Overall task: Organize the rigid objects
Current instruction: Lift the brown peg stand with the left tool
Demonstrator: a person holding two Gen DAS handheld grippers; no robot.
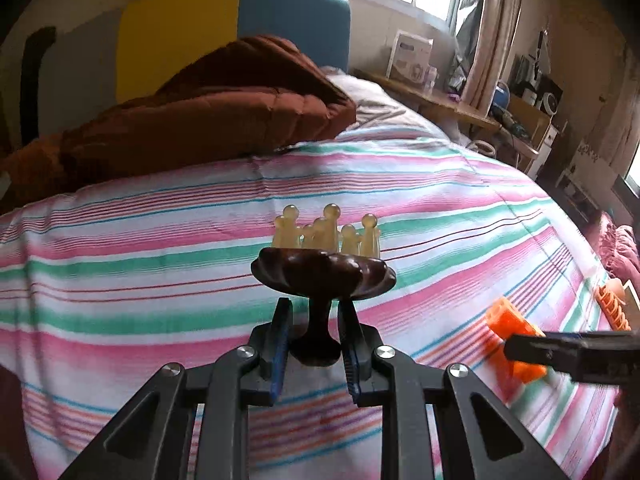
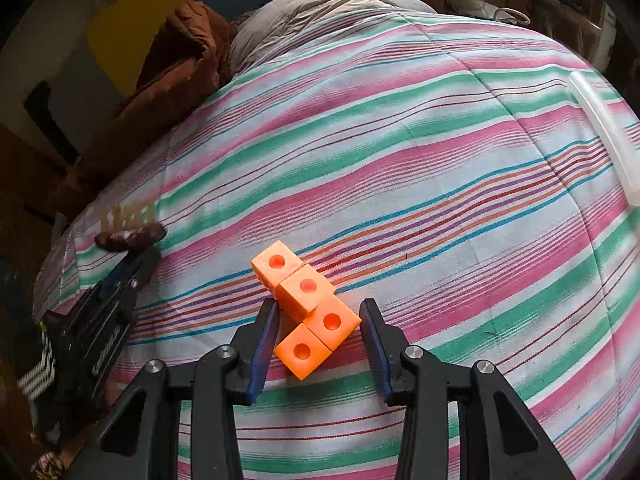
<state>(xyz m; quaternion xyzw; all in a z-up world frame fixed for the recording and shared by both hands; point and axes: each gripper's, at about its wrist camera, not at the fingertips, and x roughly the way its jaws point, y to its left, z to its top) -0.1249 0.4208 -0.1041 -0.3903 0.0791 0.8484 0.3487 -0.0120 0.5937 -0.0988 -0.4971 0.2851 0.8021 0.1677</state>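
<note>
A dark brown wooden piece [image 1: 324,274] with a fluted round top, a thin stem and pale yellow knobbed pegs [image 1: 326,230] stands above the striped bedspread [image 1: 160,240]. My left gripper [image 1: 315,308] is shut on its stem, the blue pads pressing both sides. In the right wrist view the same piece [image 2: 130,236] shows blurred at far left. An orange block [image 2: 306,286], made of several joined cubes with round holes, lies on the bedspread between the fingers of my right gripper [image 2: 320,306]. Both pads touch its lower cubes. The left wrist view shows that block [image 1: 508,328] at the right.
A brown quilted cover [image 1: 200,120] is heaped at the back left of the bed. A white plastic bin rim [image 2: 604,132] sits at the right edge, with an orange ribbed item [image 1: 612,308] near it. A cluttered wooden desk [image 1: 460,108] stands beyond the bed.
</note>
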